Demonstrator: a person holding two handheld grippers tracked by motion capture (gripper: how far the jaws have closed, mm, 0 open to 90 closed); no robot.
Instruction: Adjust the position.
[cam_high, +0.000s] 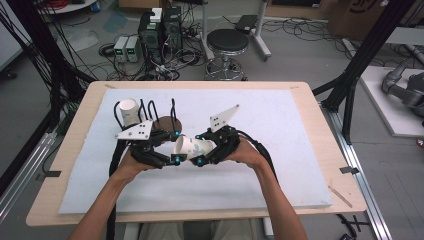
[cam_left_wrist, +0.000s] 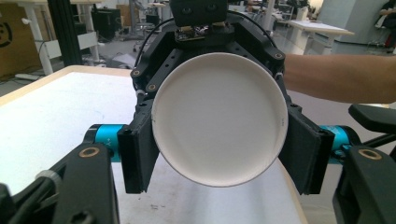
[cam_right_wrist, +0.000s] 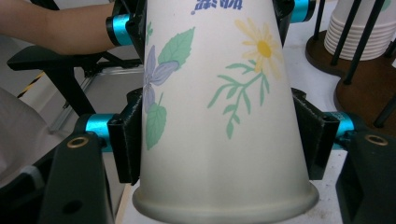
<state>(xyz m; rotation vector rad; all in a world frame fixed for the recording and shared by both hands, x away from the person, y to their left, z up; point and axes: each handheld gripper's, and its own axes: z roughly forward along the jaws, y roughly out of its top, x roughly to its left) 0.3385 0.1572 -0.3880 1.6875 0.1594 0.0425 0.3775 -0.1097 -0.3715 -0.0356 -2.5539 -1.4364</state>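
A paper cup (cam_high: 192, 148) printed with flowers is held on its side above the white surface (cam_high: 280, 150), between the two grippers. The left gripper (cam_high: 173, 147) is clamped on the cup's narrow base end, and the right gripper (cam_high: 199, 149) is clamped on the wall just behind the rolled rim, as seen in the right gripper view (cam_right_wrist: 224, 140). If cups are nested here, separation is best achieved by a straight pull along the cup's axis, with light pressure so that the wall is not crushed. The wooden cup rack (cam_high: 165, 123) with its stack (cam_high: 129, 111) stands just behind.
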